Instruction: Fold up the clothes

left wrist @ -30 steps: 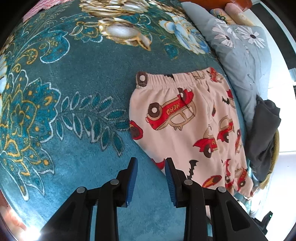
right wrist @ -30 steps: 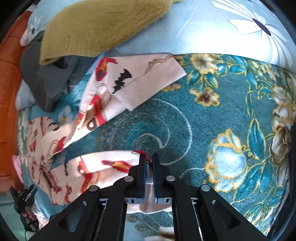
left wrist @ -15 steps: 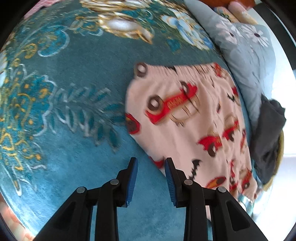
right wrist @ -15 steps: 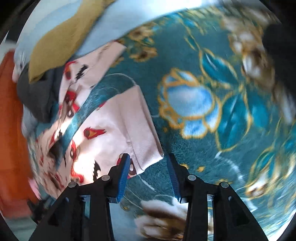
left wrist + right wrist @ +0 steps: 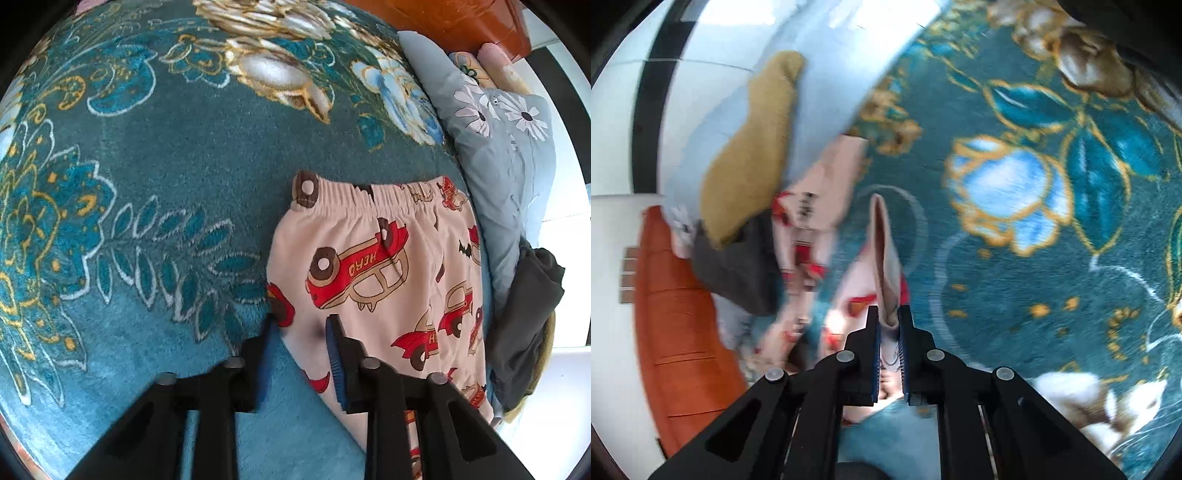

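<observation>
Left wrist view looks down closely at the blanket and pants. Right wrist view, blurred, shares both from the leg end.

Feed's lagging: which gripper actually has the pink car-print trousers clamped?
The right gripper, shut on the pink car-print trousers; the left gripper stands open.

The bed wears a teal blanket with gold-edged flowers. Flat on it lie pink trousers (printed with red cars), waistband toward the headboard. Along the far edge rest a grey daisy-print pillow, a dark grey garment and a mustard cloth.
</observation>
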Tool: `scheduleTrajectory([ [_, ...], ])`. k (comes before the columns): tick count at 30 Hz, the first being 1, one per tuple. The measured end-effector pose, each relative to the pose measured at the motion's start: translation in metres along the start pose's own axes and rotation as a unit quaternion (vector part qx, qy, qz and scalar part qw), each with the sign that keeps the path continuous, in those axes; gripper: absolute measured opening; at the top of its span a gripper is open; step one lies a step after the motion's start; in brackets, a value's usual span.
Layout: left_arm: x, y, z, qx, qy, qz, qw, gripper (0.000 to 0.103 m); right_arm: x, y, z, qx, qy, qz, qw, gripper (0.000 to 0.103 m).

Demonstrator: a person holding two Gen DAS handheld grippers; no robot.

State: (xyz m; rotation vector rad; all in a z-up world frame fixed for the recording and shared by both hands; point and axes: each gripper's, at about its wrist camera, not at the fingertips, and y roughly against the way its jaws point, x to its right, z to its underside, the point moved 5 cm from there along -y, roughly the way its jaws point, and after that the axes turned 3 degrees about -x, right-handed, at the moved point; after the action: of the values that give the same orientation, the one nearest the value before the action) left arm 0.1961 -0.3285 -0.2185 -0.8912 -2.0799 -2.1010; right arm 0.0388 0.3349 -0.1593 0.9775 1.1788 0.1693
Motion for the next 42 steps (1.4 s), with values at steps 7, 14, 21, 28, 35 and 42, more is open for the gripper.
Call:
scheduleTrajectory([
  [7, 0.020, 0.015, -0.003, 0.026, -0.014, 0.024, 0.9993, 0.003, -0.027, 0.058, 0.025, 0.017, 0.039, -0.032, 0.999, 0.008],
  [14, 0.047, 0.050, -0.027, 0.053, -0.054, 0.057, 0.9955, 0.003, -0.026, 0.107, 0.039, 0.019, 0.015, -0.067, 0.997, 0.007],
  [21, 0.045, 0.019, -0.015, 0.023, -0.049, 0.014, 0.9984, 0.003, -0.009, 0.090, 0.025, 0.001, -0.030, -0.052, 0.998, 0.007],
  [28, 0.022, 0.018, -0.010, 0.025, -0.022, 0.008, 0.9994, 0.003, 0.009, 0.073, 0.012, -0.017, -0.076, -0.037, 0.996, 0.007],
  [35, 0.027, 0.012, -0.013, 0.018, -0.026, 0.006, 0.9995, 0.003, 0.018, 0.053, 0.012, -0.046, -0.076, 0.022, 0.996, 0.007],
  [42, 0.032, 0.010, -0.020, 0.019, -0.027, 0.002, 0.9995, 0.003, -0.008, 0.017, -0.008, -0.061, -0.052, 0.028, 0.996, 0.007],
])
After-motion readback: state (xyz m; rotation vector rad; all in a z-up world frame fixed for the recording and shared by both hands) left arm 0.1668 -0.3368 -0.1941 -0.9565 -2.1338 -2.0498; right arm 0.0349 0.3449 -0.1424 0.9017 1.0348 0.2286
